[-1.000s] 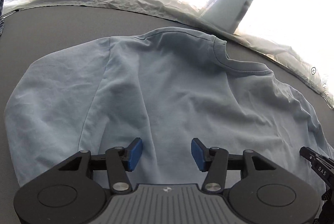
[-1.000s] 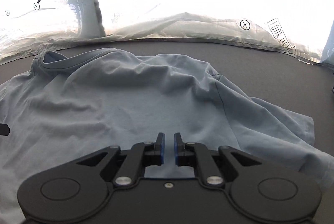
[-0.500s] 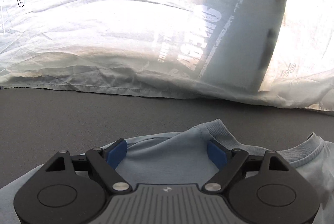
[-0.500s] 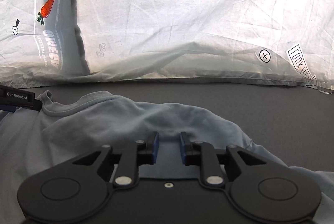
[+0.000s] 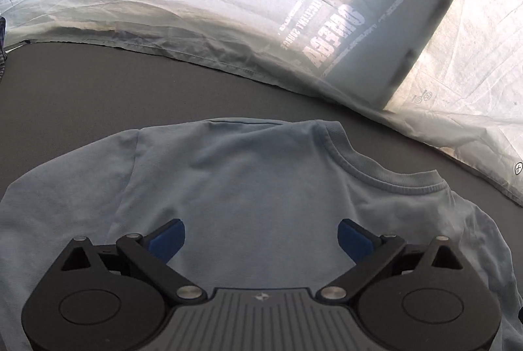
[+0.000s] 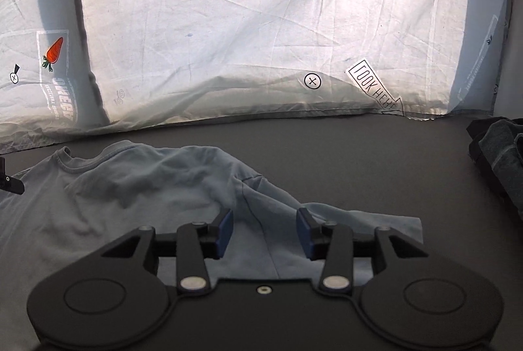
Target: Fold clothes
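Blue-padded left gripper [image 5: 261, 238] hangs above the light-blue T-shirt [image 5: 248, 187], jaws spread wide and empty. Right gripper [image 6: 264, 231] is over the shirt's sleeve seam, jaws just opening, clamping nothing. T-shirt lies rumpled on the dark grey table [image 6: 343, 148], collar [image 5: 376, 174] toward the white printed sheet [image 6: 261, 24]. Dark garments [image 6: 500, 155] lie well apart from the shirt, beyond its sleeve.

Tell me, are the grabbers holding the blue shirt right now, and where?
No. Both the left gripper and the right gripper are open above the blue T-shirt, their jaws having just been opening, with nothing pinched between them.
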`<control>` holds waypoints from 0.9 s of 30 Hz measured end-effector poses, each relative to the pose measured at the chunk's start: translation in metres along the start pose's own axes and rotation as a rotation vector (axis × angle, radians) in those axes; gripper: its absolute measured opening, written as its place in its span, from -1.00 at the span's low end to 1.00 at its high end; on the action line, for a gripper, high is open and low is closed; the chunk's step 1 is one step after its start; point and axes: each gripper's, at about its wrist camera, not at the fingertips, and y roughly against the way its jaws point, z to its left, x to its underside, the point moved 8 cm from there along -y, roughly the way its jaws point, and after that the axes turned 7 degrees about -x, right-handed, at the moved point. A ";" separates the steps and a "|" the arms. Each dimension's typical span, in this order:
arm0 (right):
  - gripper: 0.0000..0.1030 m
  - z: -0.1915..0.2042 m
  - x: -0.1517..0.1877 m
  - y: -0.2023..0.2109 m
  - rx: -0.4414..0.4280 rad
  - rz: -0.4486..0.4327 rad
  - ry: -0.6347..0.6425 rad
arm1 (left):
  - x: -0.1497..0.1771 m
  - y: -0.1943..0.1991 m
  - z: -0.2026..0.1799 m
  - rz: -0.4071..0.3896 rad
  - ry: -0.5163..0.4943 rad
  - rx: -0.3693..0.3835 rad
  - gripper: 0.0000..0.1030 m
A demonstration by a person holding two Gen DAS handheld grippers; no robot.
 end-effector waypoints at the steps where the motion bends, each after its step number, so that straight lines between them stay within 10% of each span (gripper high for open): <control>1: -0.07 -0.013 0.004 0.005 0.024 0.000 -0.017 | 0.012 0.006 0.003 0.027 -0.006 0.003 0.93; 7: -0.06 -0.086 0.031 0.004 0.108 0.007 -0.177 | 0.062 0.015 0.003 0.133 -0.090 -0.028 0.93; 17: -0.09 -0.127 0.034 -0.038 0.077 0.094 -0.202 | 0.057 0.004 -0.012 0.135 -0.186 -0.127 1.00; 21: -0.86 -0.122 0.032 -0.045 0.009 0.110 -0.181 | 0.057 0.004 -0.013 0.128 -0.205 -0.118 1.00; 27: -0.93 -0.133 -0.015 -0.039 -0.008 -0.032 -0.174 | 0.057 0.003 -0.014 0.120 -0.212 -0.115 1.00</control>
